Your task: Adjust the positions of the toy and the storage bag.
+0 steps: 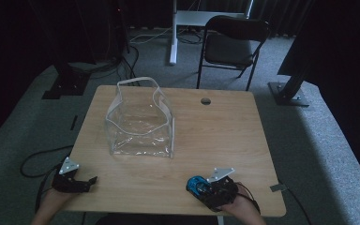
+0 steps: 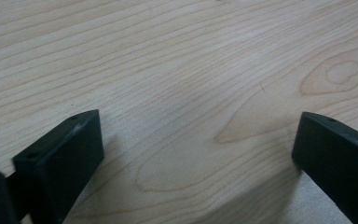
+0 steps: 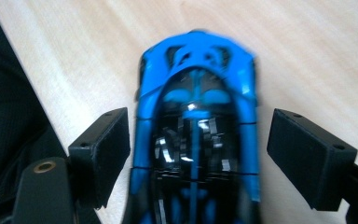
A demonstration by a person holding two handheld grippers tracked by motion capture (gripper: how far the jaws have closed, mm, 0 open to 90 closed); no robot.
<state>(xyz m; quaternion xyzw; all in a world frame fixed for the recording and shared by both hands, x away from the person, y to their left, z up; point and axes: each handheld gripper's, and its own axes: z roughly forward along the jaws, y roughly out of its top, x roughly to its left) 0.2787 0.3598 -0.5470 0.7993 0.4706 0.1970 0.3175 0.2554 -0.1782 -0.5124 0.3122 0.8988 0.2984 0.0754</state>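
A blue and black toy car (image 1: 197, 184) lies near the front right of the wooden table (image 1: 215, 136). In the right gripper view the car (image 3: 196, 93) points away between the black jaws of my right gripper (image 3: 198, 140). The left jaw is at the car's side and a thin gap shows at the right jaw, so the gripper is open. My left gripper (image 1: 93, 180) rests at the table's front left corner. The left gripper view has that left gripper (image 2: 196, 140) open, with bare wood between its jaws. A clear plastic bag (image 1: 140, 124) with white handles stands upright at the table's left middle.
A round cable hole (image 1: 206, 101) sits near the table's far edge. Beyond the table stand a black folding chair (image 1: 232, 44) and a white desk leg (image 1: 173, 33). Cables trail over the carpet on the left (image 1: 37, 159). The table's front edge runs close to both hands.
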